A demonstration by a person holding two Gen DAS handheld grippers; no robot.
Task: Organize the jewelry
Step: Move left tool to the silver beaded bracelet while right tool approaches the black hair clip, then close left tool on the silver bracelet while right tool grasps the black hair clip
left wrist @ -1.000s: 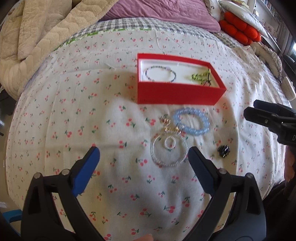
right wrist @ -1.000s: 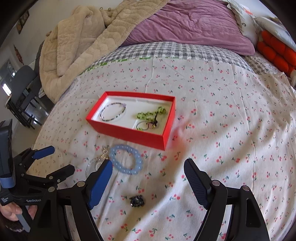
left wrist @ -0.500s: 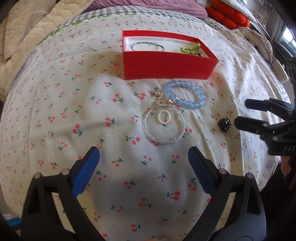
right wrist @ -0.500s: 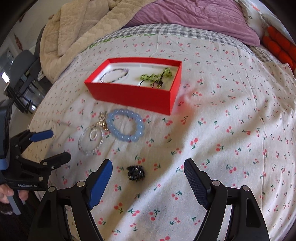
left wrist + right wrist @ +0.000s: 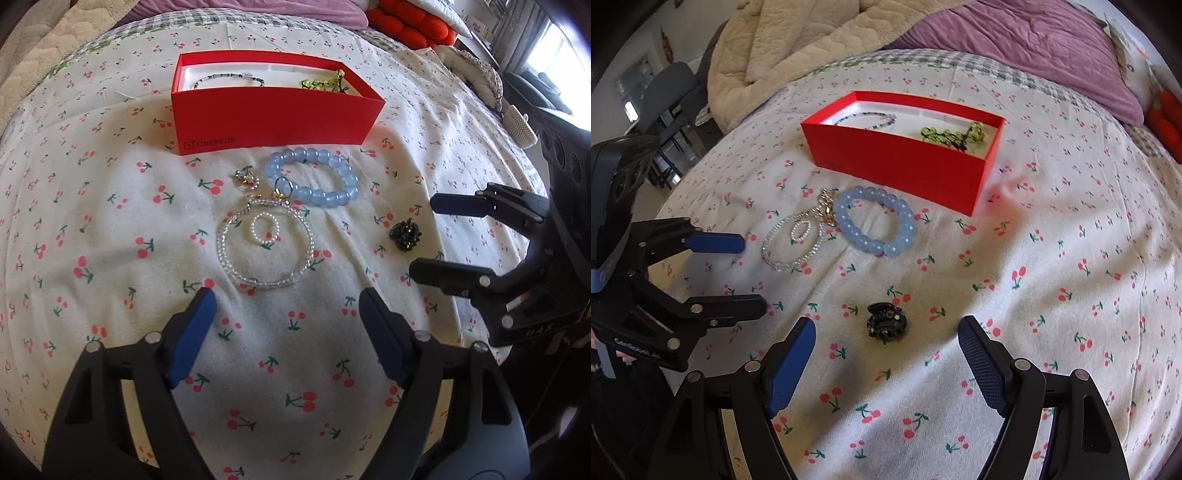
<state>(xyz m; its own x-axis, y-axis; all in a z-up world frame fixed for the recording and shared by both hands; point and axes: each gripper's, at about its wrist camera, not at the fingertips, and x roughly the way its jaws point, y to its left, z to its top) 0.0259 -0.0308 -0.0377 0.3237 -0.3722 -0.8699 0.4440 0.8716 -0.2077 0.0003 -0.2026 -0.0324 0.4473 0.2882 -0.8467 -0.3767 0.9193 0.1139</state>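
Red box with two bracelets inside; left tongs closing empty, right tongs agape

On a bed sheet, a box holds two bracelets. Just before it lie a bead bracelet and, to its left, a clear bead loop encircling a small ring. A dark clip sits nearer, right of the loop.

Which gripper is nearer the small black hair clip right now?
Right. The right gripper hovers just short of the black hair clip, which lines up with its open gap. The left gripper, its jaws closing on nothing, sits off to the side, facing the clear bead bracelet.
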